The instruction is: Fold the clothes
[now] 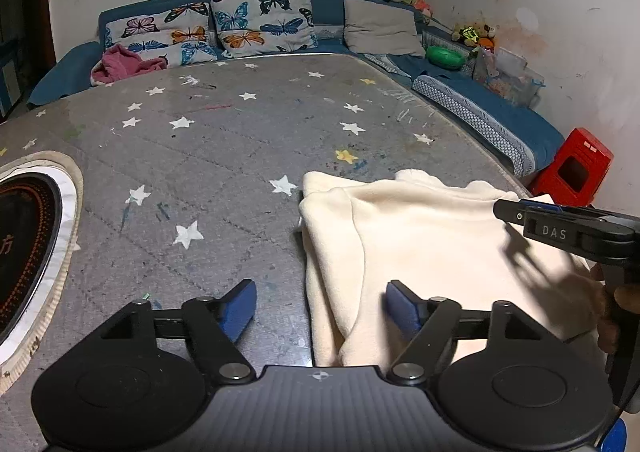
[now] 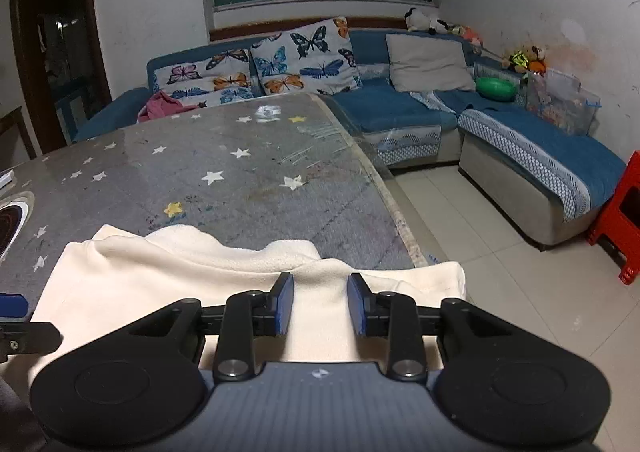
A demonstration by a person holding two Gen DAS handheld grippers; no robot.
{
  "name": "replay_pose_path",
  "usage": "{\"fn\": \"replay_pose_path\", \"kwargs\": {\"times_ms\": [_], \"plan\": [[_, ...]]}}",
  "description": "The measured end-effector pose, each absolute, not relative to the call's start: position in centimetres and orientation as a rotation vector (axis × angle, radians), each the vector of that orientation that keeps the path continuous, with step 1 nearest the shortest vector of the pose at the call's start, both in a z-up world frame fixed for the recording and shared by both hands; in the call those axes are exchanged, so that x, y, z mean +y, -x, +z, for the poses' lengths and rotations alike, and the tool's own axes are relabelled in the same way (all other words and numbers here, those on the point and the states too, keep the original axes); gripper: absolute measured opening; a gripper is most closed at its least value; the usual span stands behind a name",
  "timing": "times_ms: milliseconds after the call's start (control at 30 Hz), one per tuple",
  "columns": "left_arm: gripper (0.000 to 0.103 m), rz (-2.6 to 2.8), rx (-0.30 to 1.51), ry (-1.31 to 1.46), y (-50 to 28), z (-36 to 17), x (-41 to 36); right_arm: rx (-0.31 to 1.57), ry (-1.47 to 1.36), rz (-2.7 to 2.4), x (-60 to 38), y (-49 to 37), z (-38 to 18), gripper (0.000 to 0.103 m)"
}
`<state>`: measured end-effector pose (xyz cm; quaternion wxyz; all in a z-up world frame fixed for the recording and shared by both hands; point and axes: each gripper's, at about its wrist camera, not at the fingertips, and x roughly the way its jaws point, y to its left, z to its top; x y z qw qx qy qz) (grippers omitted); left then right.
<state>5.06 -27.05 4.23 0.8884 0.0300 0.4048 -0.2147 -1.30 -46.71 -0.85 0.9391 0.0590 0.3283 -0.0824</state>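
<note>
Two grippers are working over one cream fleece garment (image 1: pixel 432 248), which is lying in layers at the near right corner of the big grey star-printed table cover (image 1: pixel 224 156), one edge hanging past the table's right side. Largest first: the blue corner sofa (image 2: pixel 520 140) is wrapping round the far and right sides, carrying butterfly-print cushions (image 2: pixel 296 56), a plain grey cushion (image 2: pixel 428 62), a pink crumpled cloth (image 1: pixel 120 66) and a green bowl (image 2: pixel 496 88); a red plastic stool (image 1: pixel 572 168) is standing on the tiled floor. A round black hotplate (image 1: pixel 28 248) is sitting in the table's left edge.

The left gripper (image 1: pixel 320 310) is hovering with jaws wide apart, straddling the garment's left folded edge; nothing is between the pads. The right gripper (image 2: pixel 320 306) is also standing apart, above the cloth's middle, gripping nothing.

Judgement: the garment is already doubled over at the left, so this is fitting either a mid-fold regrasp or a finished fold being released. Fleece is looking thick and slippery-soft; any pinch is needing all layers.
</note>
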Motion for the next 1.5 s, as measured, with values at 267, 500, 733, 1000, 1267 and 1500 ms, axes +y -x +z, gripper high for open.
{"fn": "replay_pose_path", "kwargs": {"times_ms": [267,500,733,1000,1267,1500], "plan": [[0.094,-0.439,0.825,-0.07,-4.0,4.6,-26.4,0.64,-0.102,-0.18,-45.8,3.0,0.1,0.055],[0.103,-0.423,0.803,-0.075,-2.7,5.3,-25.4,0.606,-0.087,-0.187,-44.2,5.2,0.9,0.08],[0.103,-0.406,0.807,-0.079,-1.6,5.4,-24.2,0.566,-0.072,-0.193,-42.4,7.4,1.3,0.095],[0.103,-0.375,0.813,-0.084,-0.4,5.5,-22.9,0.542,-0.051,-0.215,-40.6,9.6,1.6,0.103],[0.103,-0.346,0.814,-0.089,0.7,5.5,-21.9,0.541,-0.07,-0.234,-39.4,11.9,0.9,0.103],[0.103,-0.353,0.809,-0.093,1.7,5.6,-21.4,0.535,-0.089,-0.244,-38.8,13.0,0.9,0.103]]}}
